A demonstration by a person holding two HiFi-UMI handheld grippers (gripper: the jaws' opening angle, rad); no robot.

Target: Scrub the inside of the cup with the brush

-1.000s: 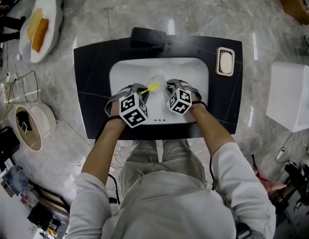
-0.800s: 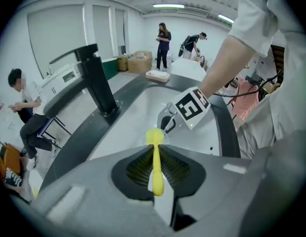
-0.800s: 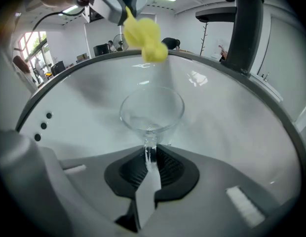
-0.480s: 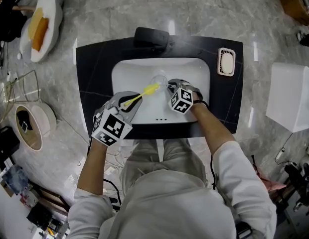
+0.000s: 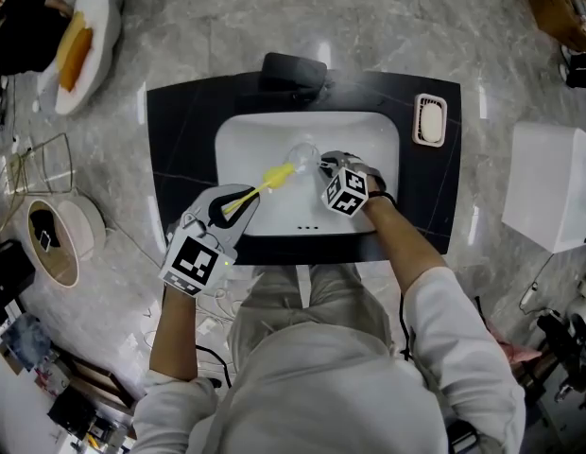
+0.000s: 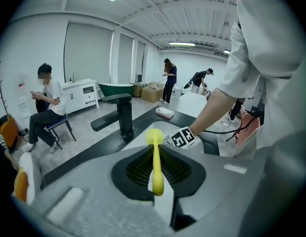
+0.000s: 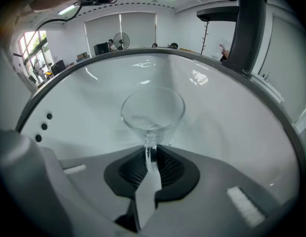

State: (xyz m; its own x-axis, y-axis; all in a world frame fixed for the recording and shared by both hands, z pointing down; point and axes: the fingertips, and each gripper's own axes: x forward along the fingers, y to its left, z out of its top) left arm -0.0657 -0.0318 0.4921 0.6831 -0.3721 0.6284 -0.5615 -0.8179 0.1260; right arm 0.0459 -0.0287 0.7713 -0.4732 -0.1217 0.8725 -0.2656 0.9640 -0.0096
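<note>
While R gripper pinches stemmed glass cup by stem over sink basin, L gripper clamps yellow brush by handle. Brush head aims up-right toward cup, near rim, not inside. L nearer for entry.

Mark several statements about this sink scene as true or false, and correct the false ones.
1. The left gripper is shut on a yellow brush. True.
2. The right gripper holds a clear cup over the white sink. True.
3. The brush head is deep inside the cup. False: the right gripper view shows the cup empty, and the brush is outside it.
4. The faucet is white like the sink. False: it is black, like the counter around the sink.
</note>
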